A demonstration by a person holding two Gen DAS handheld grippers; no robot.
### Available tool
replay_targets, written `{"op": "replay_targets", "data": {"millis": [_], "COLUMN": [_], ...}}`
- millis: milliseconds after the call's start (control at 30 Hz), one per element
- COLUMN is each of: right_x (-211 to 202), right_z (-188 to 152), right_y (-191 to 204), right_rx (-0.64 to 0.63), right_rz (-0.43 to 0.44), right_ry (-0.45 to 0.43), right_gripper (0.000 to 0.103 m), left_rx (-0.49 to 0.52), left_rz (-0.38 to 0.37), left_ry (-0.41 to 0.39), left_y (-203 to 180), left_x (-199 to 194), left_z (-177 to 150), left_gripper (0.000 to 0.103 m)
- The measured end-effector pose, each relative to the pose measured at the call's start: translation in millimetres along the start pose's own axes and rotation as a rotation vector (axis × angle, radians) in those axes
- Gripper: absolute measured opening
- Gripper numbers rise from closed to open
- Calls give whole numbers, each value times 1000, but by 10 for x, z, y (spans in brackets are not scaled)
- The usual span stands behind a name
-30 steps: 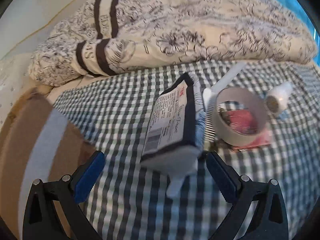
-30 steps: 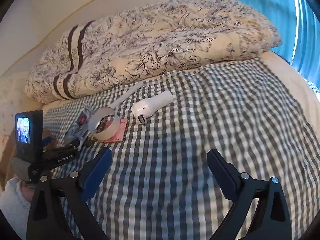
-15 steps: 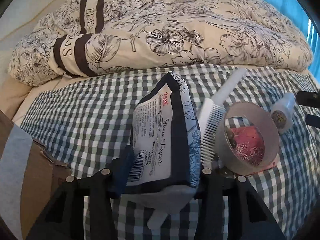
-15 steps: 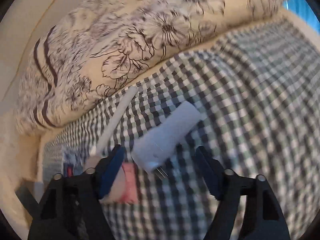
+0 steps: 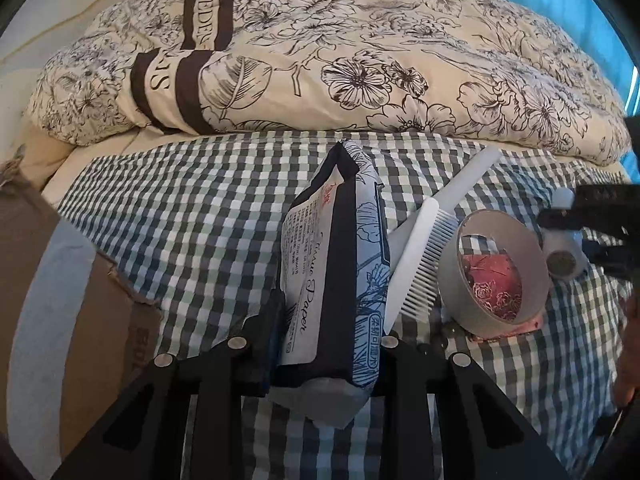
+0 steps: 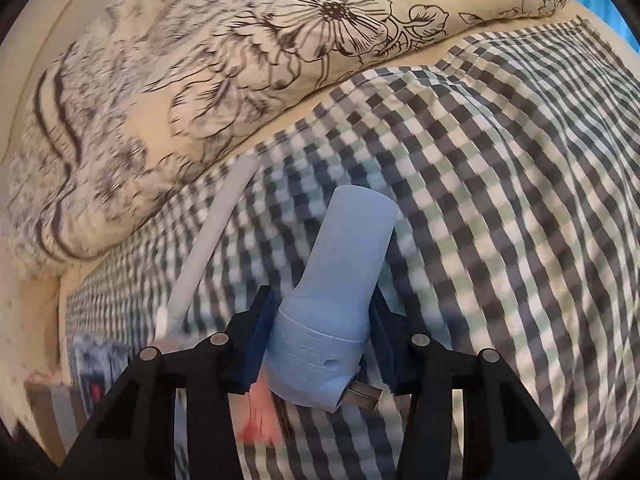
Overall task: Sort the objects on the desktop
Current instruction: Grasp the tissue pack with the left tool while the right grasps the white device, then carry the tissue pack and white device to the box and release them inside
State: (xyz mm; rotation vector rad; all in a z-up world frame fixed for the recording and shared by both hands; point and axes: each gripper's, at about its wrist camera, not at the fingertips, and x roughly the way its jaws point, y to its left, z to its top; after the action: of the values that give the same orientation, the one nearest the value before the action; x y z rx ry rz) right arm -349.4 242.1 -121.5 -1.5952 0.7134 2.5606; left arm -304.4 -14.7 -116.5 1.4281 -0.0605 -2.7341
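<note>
Left hand-held gripper (image 5: 326, 344) clamped on a tissue pack (image 5: 336, 280) standing on edge on the checked bedsheet (image 5: 192, 224), with a comb (image 5: 416, 264) and tape roll (image 5: 496, 272) just beside. Right hand-held gripper (image 6: 320, 344) clamped on a white plug adapter (image 6: 340, 280).

Each hand-held gripper (image 5: 326, 344) (image 6: 320, 344) has black angular arms, silver round screws and blue pads (image 6: 256, 344).

Tissue pack (image 5: 336, 280) standing on edge, white comb (image 5: 420, 264) against tape roll (image 5: 496, 268), white plug adapter (image 6: 340, 304) lying flat
</note>
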Motion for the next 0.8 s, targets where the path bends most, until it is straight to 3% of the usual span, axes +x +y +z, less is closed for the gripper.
{"op": "replay_targets", "data": {"millis": [233,400,800], "right_x": [-699,-1181,-2357], "right_z": [-612,-1002,-1847], "right_y": [3,90,575], "right_rx": [-147,-181,-287], "right_rz": [-14,73,194], "right_ry": [-63,-57,-159], "right_gripper": [46,46,46], "left_rx": [3,4,9], "left_rz": [-2,-23,-52], "left_ry": [-8,-20,-136], "left_y": [0,-57,32], "left_x": [-433,-874,-2195], "left_z": [-118,-263,-657], "left_gripper": [28,28,28]}}
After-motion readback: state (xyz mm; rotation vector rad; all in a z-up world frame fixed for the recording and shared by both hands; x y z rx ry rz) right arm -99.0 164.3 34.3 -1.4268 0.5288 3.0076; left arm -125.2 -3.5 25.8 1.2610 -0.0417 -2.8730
